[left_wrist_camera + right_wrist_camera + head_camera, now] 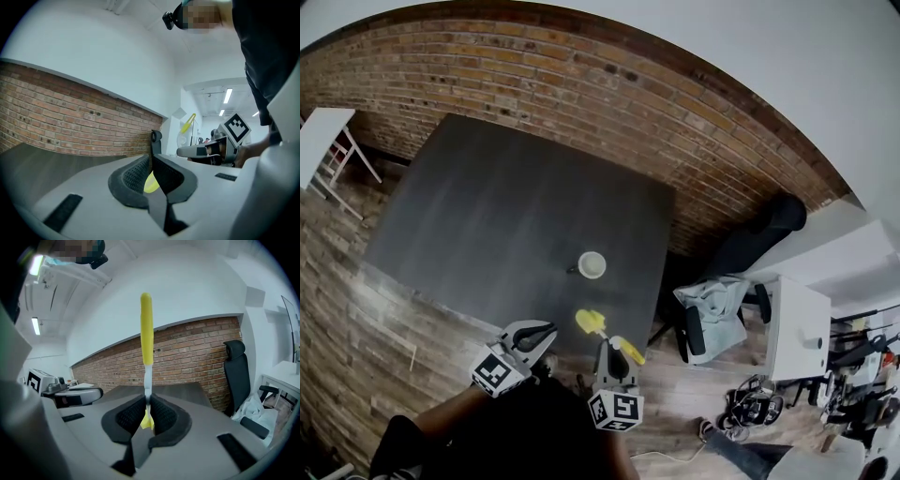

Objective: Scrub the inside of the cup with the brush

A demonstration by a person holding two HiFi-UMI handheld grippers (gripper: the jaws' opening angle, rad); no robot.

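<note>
The right claw (pixel 146 404) is clenched on the thin pale neck of the brush (pixel 146 329). A long yellow shaft rises up and forward from the pads, and a short yellow stub shows below them. I cannot make out which end carries the bristles.

From this claw the cup (pixel 592 265) lies ahead and a little to the left. It stands upright on the dark desk (pixel 506 206) with its mouth open to the ceiling, well apart from both claws.

The brush's long axis points up rather than down at that mouth, so the coming move probably needs a reach forward with the working end tipped over and lowered in.

The left claw (pixel 151 159) sits just beside the right one, about as far from the cup, with its pads pressed together. A sliver of yellow shows in the gap behind them. Whether it is nipped there or only seen beyond, I cannot tell.
</note>
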